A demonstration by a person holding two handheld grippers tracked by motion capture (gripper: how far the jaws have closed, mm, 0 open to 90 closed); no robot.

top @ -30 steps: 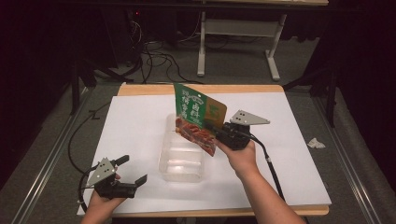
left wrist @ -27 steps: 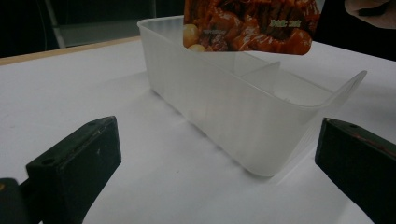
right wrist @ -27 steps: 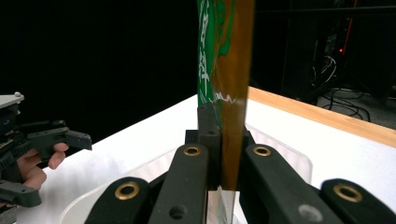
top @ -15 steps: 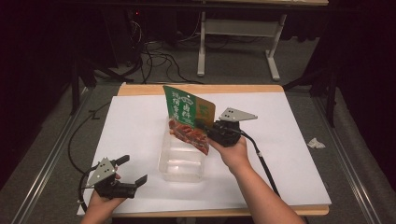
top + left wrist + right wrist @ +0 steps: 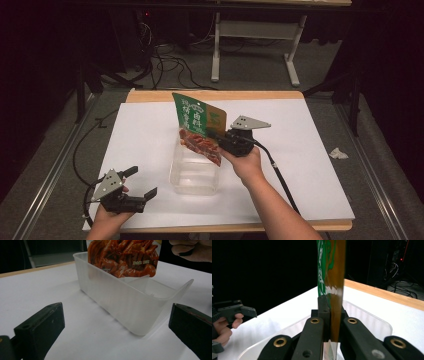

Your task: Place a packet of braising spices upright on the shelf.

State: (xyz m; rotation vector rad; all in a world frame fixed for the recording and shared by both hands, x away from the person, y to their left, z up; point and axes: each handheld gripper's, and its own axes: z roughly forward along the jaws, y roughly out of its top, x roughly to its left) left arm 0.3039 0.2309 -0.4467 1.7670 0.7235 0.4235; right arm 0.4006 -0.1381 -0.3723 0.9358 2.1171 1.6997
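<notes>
Right gripper point(image 5: 216, 136) clamps the snack pouch point(image 5: 199, 125) just above the clear tub point(image 5: 194, 172), lowering looks next, while left gripper point(image 5: 140, 184) waits open.

**Snack pouch held over the clear tub**

We see a snack pouch point(image 5: 200, 126), green and gold on top with a picture of red-brown food below. It stands nearly upright, tilted, its lower corner dipping into a clear plastic container point(image 5: 195, 170). The container is rectangular, open, and rests on the white table point(image 5: 305, 165).
</notes>
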